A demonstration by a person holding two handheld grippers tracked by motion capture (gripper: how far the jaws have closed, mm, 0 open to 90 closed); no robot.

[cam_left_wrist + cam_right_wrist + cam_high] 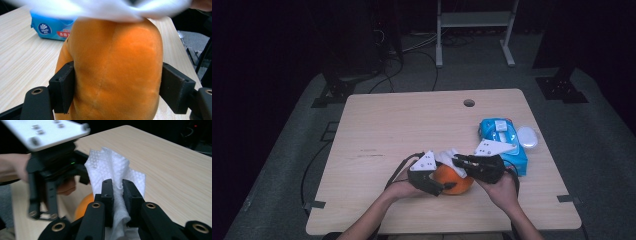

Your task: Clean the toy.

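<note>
High view: the left gripper (439, 189) clamps a soft, plump orange plush object (455, 181) near the front edge of the pale wooden table (402, 125), while the right gripper (459, 161) reaches in from three o'clock, holding a white embossed paper wipe (447, 157) over the plush's top. The split looks deliberate: one hand steadies the toy so the other can rub it clean. At about one o'clock from the plush lies a blue plastic pack of wet wipes (504, 142), close by as the likely source of the wipe, with a small white oval lid or dish (527, 136) just beside it at three o'clock. A round cable hole (469, 103) sits toward the table's far edge. The room is dark; grey floor matting, cables and a light metal frame stand beyond the table.

Left gripper view: the jaws stand at a middling width, pads pressed into both flanks of the orange plush (117, 67), which fills the gap. The wipe (105, 8) drapes across its top at twelve o'clock; the blue pack (50, 28) lies at ten o'clock.

Right gripper view: the jaws are nearly together, pinching the wipe (112, 167), which fans out at twelve o'clock. The left gripper (50, 177) shows at nine o'clock, the plush (83, 206) peeking below.
</note>
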